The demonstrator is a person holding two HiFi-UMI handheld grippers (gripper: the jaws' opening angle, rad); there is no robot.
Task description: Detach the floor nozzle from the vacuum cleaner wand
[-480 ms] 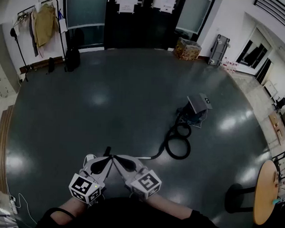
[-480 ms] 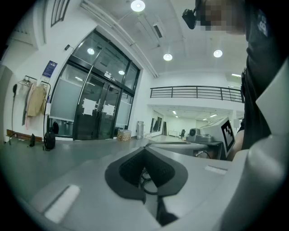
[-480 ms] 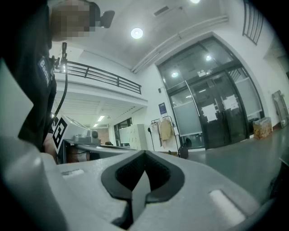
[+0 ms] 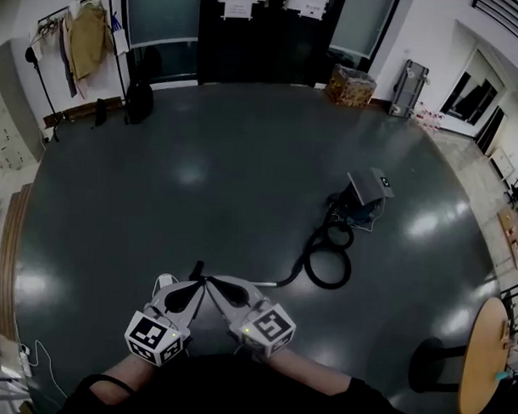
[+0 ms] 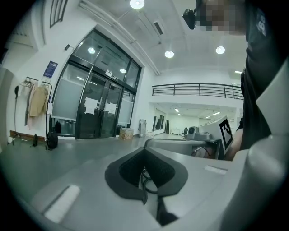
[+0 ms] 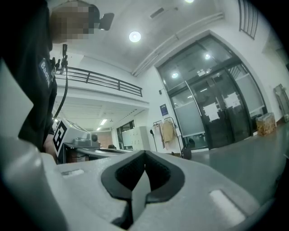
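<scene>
The vacuum cleaner body (image 4: 362, 199) lies on the dark floor at the middle right of the head view. Its black hose (image 4: 328, 260) coils toward me, and a thin pale wand (image 4: 266, 286) runs from the coil to behind my right gripper. I cannot make out the floor nozzle. My left gripper (image 4: 194, 282) and right gripper (image 4: 212, 282) are held low in front of me, tips nearly touching. Both are shut with nothing held. The left gripper (image 5: 145, 169) looks level toward the glass doors. The right gripper (image 6: 144, 173) looks level toward the coat rack.
A coat rack (image 4: 85, 36) and a black bag (image 4: 139, 100) stand at the back left. A cardboard box (image 4: 351, 85) and a folded cart (image 4: 408, 88) are near the doors. A round wooden table (image 4: 483, 358) and a black stool (image 4: 425, 364) sit at the right. A white cable (image 4: 35, 355) lies at the lower left.
The head view has shifted slightly, so the room sits a little further right and lower. Both grippers stay together in the same place, still shut.
</scene>
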